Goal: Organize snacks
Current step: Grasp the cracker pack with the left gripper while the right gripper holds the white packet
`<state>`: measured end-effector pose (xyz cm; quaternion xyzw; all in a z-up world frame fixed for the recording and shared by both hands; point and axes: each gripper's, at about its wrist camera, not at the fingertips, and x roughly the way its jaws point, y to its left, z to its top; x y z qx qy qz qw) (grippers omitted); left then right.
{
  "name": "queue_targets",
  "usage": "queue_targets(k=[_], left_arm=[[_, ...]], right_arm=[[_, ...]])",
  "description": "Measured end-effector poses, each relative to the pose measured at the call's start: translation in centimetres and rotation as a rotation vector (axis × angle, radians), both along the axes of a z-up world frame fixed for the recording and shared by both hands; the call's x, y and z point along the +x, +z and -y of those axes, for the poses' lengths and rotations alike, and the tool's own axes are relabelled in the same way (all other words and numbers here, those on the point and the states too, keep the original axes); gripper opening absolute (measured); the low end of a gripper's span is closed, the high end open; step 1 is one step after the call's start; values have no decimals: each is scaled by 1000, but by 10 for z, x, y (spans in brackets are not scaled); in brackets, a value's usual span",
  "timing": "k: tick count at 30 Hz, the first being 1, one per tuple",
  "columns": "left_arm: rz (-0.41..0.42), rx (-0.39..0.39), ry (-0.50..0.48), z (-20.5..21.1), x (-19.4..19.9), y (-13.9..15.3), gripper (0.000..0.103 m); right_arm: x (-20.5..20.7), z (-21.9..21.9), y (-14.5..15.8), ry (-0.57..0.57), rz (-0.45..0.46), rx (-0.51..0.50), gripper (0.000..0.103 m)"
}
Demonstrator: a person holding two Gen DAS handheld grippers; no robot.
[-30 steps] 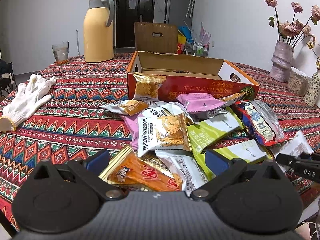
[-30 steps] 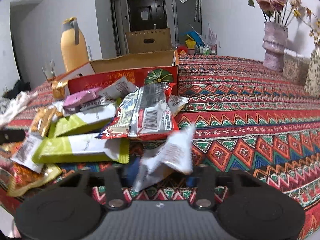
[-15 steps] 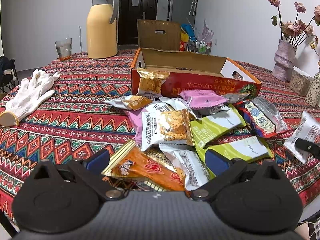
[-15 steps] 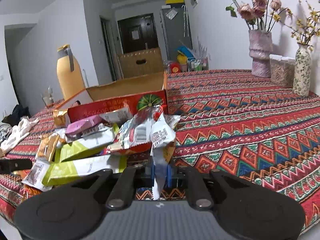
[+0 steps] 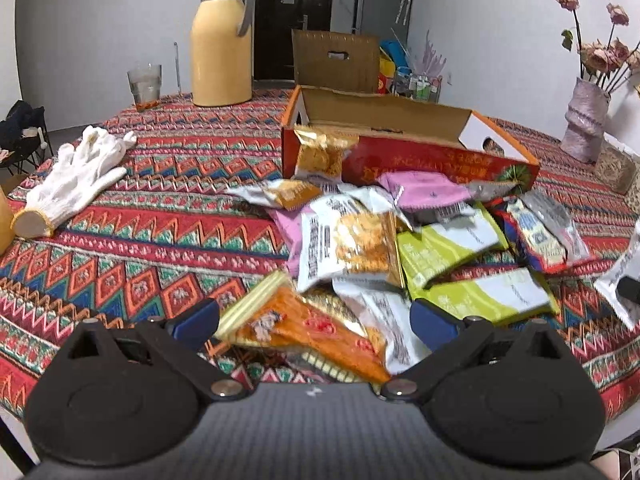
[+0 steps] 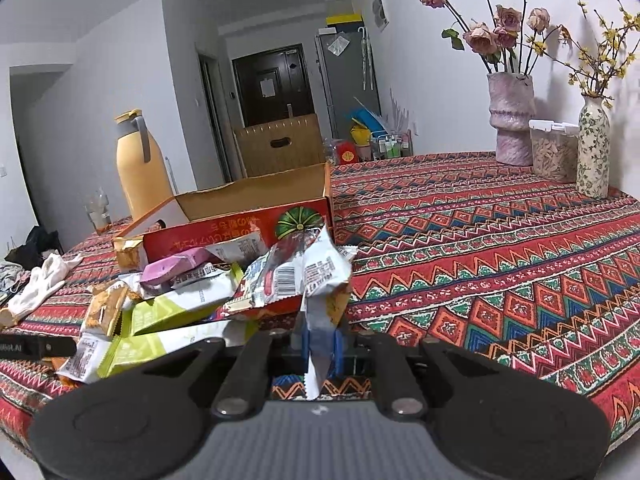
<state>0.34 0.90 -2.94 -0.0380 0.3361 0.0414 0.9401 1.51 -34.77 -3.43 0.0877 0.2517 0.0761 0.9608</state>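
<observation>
Blue pads [image 6: 306, 344] of the right gripper [image 6: 320, 346] pinch a white snack packet [image 6: 323, 280], upright above the tablecloth [image 6: 500, 240]. Left gripper [image 5: 314, 318] gapes wide over an orange packet [image 5: 320, 330] at the snack pile's near edge. Beyond, the red box [image 5: 400, 160] stands open, its contents hidden.

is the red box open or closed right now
Open. The red box has no lid over it; its brown inner walls show in both views. Snack packets lie outside, against its front.
</observation>
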Motion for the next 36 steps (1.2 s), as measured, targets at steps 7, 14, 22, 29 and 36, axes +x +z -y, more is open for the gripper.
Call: queue_targets(k=[7,14,22,29,36], left_arm=[[15,17,-15,5,26,10,103],[-33,-11,-13,8,62,1,103],[-74,-63,-28,6,81,-9,83],[-76,-88,-36,5,79,-11,67],[-38,-74,-47,4,67,1,67]], right_arm=[[1,-2,1,1,14,7,11],[9,-4,3,-10,21,10,11],[17,-1,3,-28,26,13,11],[19,-3,3,-26,29,13,11],[14,-2,9,-35,48,11,11]])
